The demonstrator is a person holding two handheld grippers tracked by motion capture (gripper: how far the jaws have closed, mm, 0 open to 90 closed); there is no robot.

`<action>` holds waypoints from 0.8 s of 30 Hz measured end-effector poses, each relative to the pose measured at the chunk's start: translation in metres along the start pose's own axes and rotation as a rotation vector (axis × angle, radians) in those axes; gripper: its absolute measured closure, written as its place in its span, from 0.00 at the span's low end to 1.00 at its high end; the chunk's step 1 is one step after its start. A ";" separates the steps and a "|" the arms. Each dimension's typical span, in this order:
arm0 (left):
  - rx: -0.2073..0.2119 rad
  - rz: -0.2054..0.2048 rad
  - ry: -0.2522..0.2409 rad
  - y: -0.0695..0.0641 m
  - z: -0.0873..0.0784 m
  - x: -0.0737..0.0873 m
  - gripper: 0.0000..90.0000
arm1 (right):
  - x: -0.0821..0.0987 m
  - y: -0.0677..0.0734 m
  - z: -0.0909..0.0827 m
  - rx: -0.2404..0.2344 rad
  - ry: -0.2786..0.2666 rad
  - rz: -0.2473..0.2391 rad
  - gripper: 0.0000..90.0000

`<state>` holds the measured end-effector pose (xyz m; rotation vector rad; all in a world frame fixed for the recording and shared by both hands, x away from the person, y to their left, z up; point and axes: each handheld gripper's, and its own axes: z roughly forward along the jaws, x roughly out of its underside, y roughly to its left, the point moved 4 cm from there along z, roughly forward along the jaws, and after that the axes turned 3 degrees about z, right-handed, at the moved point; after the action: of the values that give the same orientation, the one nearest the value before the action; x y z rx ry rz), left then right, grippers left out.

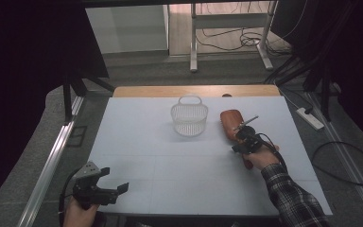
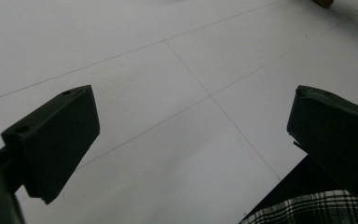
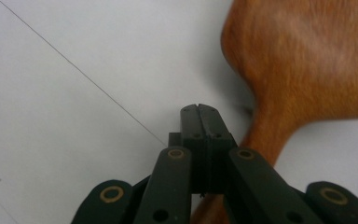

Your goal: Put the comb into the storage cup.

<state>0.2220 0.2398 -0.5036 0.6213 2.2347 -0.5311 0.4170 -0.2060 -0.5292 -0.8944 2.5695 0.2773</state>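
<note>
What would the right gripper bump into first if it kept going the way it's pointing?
Probably the wide blade of the wooden spatula. The right gripper is shut, just above the spatula's handle and pointing along it toward the blade. Depth is hard to judge, so its tip might skim the white table beside the blade instead.

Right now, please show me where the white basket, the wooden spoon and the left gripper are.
white basket [image 1: 189, 118]: high view, on its mesh side wall.
wooden spoon [image 3: 303, 60]: right gripper view, on its broad bowl.
left gripper [image 1: 116, 182]: high view, between its open jaw tips.
</note>
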 end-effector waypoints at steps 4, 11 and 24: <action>0.000 -0.001 -0.001 0.000 0.000 0.000 0.03 | 0.004 -0.004 0.001 -0.003 0.008 0.009 1.00; 0.002 0.001 0.001 0.000 0.000 0.000 0.03 | 0.011 -0.014 -0.003 0.002 0.013 0.025 1.00; 0.002 0.004 -0.001 0.000 0.000 0.000 0.03 | 0.014 -0.019 -0.007 0.009 0.012 0.038 1.00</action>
<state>0.2224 0.2393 -0.5035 0.6268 2.2321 -0.5318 0.4164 -0.2302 -0.5304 -0.8467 2.5990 0.2721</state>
